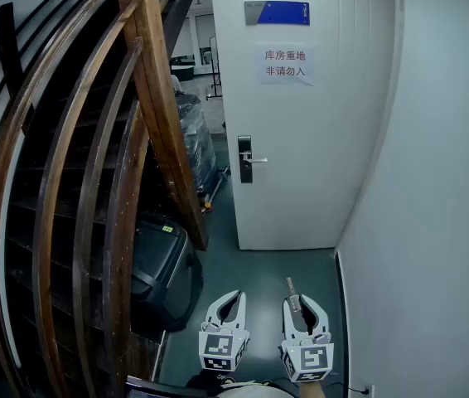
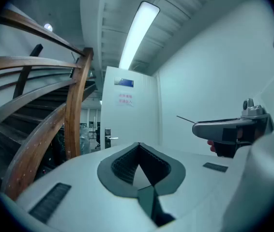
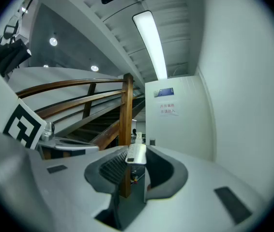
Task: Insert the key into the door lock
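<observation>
A white door (image 1: 301, 139) stands shut ahead, with its dark lock plate and silver lever handle (image 1: 245, 159) on its left edge. My right gripper (image 1: 303, 303) is low in the head view, well short of the door, shut on a key (image 1: 293, 295) whose tip pokes forward. The right gripper view shows the key's pale body (image 3: 137, 152) between the pads, pointing toward the lock (image 3: 152, 141). Beside it, my left gripper (image 1: 233, 298) is shut with nothing in it; its fingertips meet (image 2: 138, 144). The left gripper view shows the lock (image 2: 108, 138) far off.
A curved wooden stair banister (image 1: 94, 181) fills the left side. Under it sits a black case (image 1: 161, 264). A white wall (image 1: 433, 222) runs close on the right, leaving a narrow strip of grey floor (image 1: 276, 264) up to the door. A paper notice (image 1: 285, 65) hangs on the door.
</observation>
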